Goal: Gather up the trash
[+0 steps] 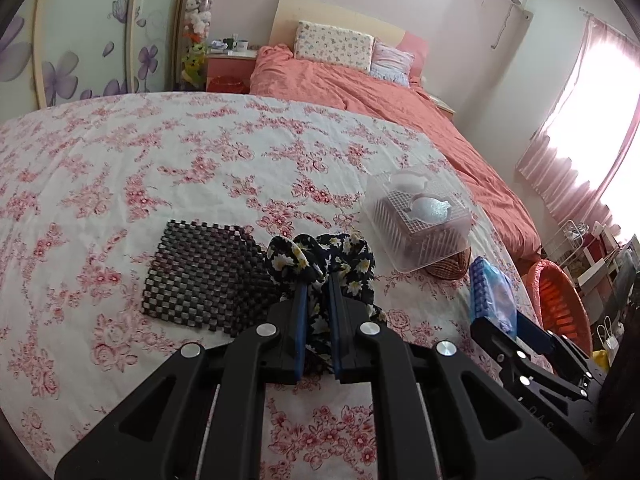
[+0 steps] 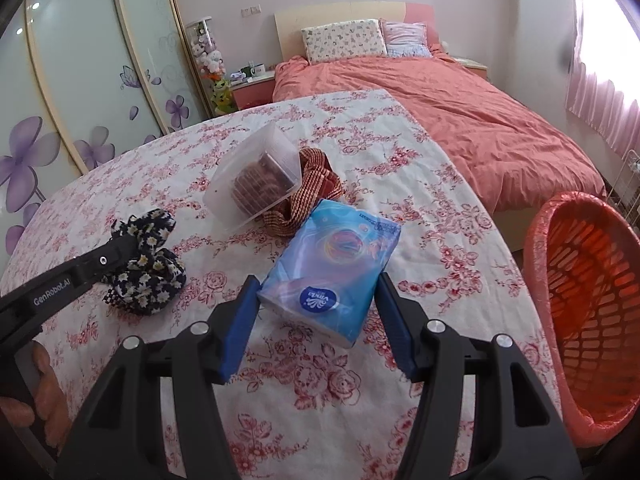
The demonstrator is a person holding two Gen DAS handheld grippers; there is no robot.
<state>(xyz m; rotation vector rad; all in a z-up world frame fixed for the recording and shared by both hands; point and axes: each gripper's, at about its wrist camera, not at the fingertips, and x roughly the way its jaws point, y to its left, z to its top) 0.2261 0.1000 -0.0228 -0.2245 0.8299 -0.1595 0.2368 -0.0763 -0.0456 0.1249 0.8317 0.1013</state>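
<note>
A dark cloth with white daisies (image 1: 320,256) is bunched between the fingers of my left gripper (image 1: 318,280), which is shut on it just over the flowered tablecloth (image 1: 120,160). The right wrist view shows the same cloth (image 2: 148,276) at the tip of the left gripper (image 2: 128,246). My right gripper (image 2: 316,284) is shut on a blue tissue pack (image 2: 332,264), with a blue pad against each side. In the left wrist view that pack (image 1: 490,288) sticks up from the right gripper (image 1: 496,320) at the table's right edge.
A clear plastic box (image 2: 256,184) lies tilted on a red checked cloth (image 2: 312,192) mid-table. A dark woven mat (image 1: 200,276) lies left of the daisy cloth. An orange basket (image 2: 588,308) lined with a bag stands off the table's right edge. A bed (image 2: 440,108) lies beyond.
</note>
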